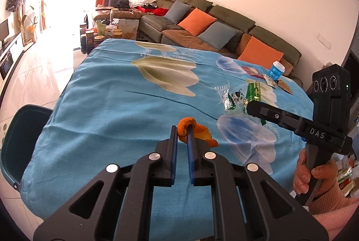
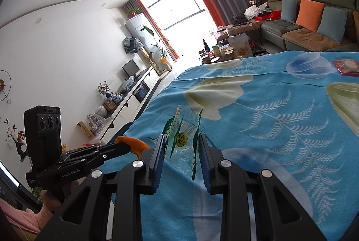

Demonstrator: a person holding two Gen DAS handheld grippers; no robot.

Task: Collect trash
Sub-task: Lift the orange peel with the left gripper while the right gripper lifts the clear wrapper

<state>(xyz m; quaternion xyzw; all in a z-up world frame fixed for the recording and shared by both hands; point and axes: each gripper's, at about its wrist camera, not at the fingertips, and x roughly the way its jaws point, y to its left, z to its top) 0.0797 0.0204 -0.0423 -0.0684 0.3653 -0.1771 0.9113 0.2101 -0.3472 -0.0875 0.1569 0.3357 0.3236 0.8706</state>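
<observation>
My left gripper point(image 1: 181, 128) is shut on a curled piece of orange peel point(image 1: 202, 132), held above the blue flowered tablecloth point(image 1: 112, 106). In the right wrist view that peel point(image 2: 134, 142) sticks out at the tip of the left gripper point(image 2: 128, 147), low on the left. My right gripper point(image 2: 181, 137) is shut on a clear plastic wrapper point(image 2: 182, 126) with green serrated edges and a yellow round logo; the wrapper rises past the fingertips. The left wrist view shows the right gripper point(image 1: 250, 105) at the right, held by a hand point(image 1: 301, 175).
A dark bin point(image 1: 22, 128) stands at the table's left edge. At the far right of the cloth lie a blue paper cup point(image 1: 277, 70), a red packet point(image 1: 252, 71) and small wrappers point(image 1: 283, 86). Behind the table are a sofa point(image 1: 202, 16) and a cluttered low table point(image 1: 107, 32).
</observation>
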